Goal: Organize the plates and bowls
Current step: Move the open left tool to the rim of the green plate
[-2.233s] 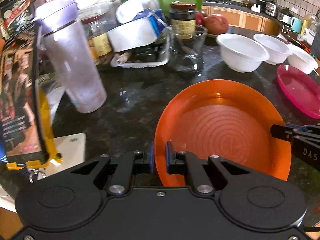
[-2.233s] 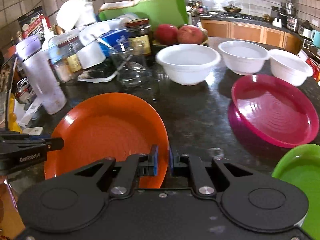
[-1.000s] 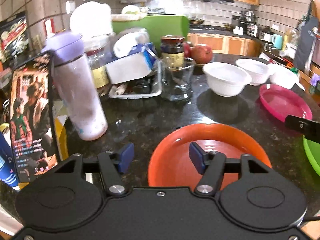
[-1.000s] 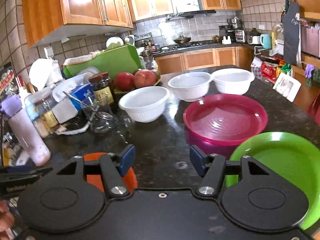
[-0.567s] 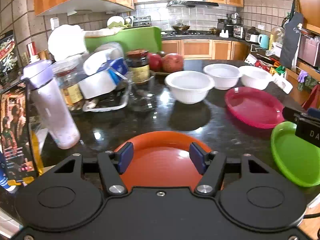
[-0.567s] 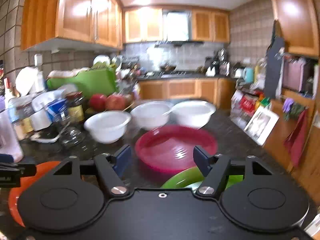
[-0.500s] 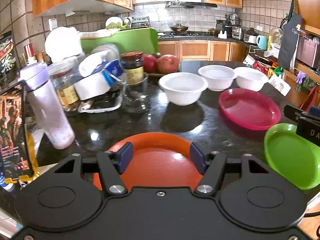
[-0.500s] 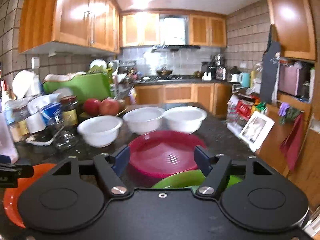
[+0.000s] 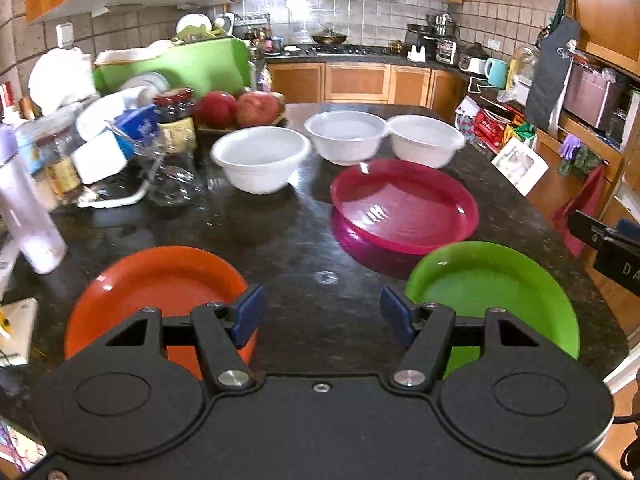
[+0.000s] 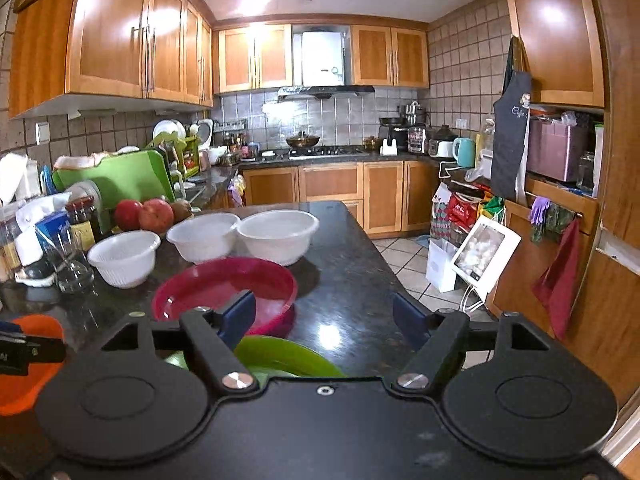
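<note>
Three plates lie on the dark granite counter (image 9: 296, 236): an orange plate (image 9: 160, 292) at the near left, a green plate (image 9: 488, 292) at the near right, a pink plate (image 9: 404, 204) behind it. Three white bowls (image 9: 260, 162) (image 9: 346, 136) (image 9: 426, 140) stand in a row further back. My left gripper (image 9: 322, 316) is open above bare counter between the orange and green plates, holding nothing. My right gripper (image 10: 324, 318) hovers over the green plate (image 10: 280, 354) near the counter's right edge; its jaws are opening, with nothing between them.
Clutter fills the counter's left side: a purple-capped bottle (image 9: 24, 208), jars (image 9: 176, 118), a glass (image 9: 168, 176), cartons, a green cutting board (image 9: 180, 64) and red fruit (image 9: 240, 108). The counter's right edge drops to a tiled floor (image 10: 412, 256) with bags.
Both grippers let go of the orange plate, opened, pulled back and swung right. The green plate has come into view, and the right gripper's jaws have widened further.
</note>
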Available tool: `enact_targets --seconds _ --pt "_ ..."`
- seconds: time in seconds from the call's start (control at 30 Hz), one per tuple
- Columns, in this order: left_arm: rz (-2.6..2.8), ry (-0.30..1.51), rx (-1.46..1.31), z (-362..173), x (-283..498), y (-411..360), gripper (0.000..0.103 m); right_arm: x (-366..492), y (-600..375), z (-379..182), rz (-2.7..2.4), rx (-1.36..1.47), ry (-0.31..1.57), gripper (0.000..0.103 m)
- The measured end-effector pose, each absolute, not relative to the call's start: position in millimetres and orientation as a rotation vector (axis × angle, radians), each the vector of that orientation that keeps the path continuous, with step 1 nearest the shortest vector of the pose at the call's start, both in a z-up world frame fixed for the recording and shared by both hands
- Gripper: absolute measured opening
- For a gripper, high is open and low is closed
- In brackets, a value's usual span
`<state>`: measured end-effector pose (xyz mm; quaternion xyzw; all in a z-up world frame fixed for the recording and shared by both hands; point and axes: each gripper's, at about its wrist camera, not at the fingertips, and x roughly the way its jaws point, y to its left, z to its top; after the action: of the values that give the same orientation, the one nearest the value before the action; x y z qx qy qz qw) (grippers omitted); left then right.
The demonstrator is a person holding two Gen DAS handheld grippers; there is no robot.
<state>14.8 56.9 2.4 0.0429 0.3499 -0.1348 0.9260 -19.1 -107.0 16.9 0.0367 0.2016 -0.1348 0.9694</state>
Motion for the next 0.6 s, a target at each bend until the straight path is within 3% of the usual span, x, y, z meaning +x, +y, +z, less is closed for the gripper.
enact_targets --seconds 0.6 --pt "-0.241 0.79 0.079 -31.8 -2.0 -6.5 0.067 -8.1 -152.2 -25.6 -0.064 0.118 0.601 0.078"
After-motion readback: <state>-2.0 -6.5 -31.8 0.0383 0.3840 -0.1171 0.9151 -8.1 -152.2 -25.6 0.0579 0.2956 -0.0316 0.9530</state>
